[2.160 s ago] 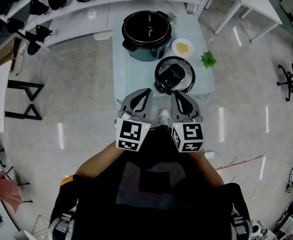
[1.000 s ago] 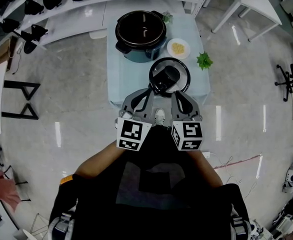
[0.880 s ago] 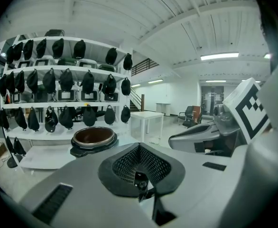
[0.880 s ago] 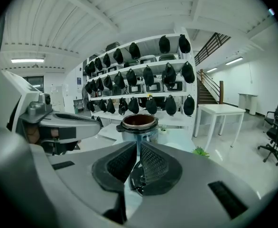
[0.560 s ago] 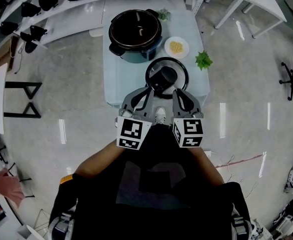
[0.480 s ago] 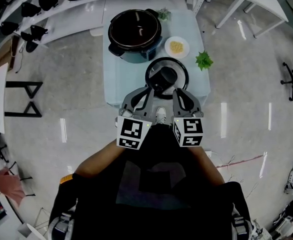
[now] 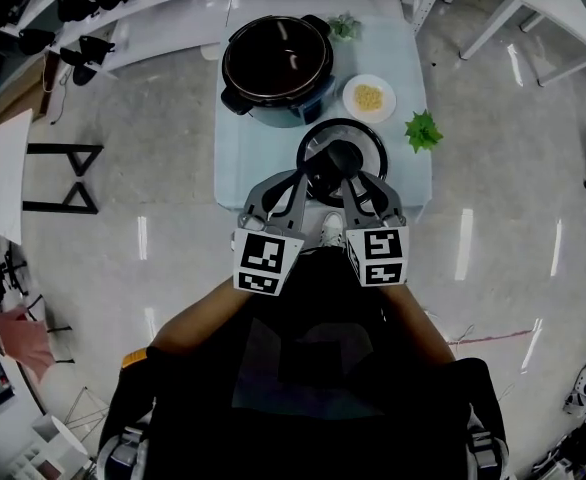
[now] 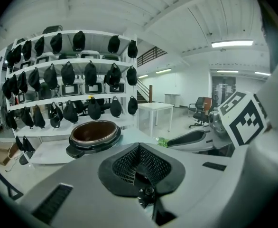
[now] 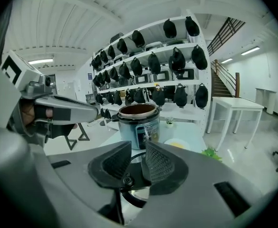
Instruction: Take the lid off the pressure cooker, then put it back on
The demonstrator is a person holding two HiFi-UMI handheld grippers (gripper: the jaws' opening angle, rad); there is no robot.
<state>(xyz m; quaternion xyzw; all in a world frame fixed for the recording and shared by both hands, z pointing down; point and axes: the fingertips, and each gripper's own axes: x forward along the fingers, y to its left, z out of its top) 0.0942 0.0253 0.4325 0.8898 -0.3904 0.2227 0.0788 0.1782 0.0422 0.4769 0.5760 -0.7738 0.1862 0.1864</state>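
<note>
Lifting the rigid, likely heavy lid (image 7: 369, 139) requires gripping its black knob (image 7: 341, 156); right gripper (image 9: 138, 161), jaws just opening, holds nothing; left gripper (image 8: 139, 163) closed.

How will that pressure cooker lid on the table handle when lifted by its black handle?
The lid looks rigid and probably heavy for its size: broad, metal-rimmed. Held only by its central handle, it may tilt. Lying flat on the table, it should slide, not roll.
</note>
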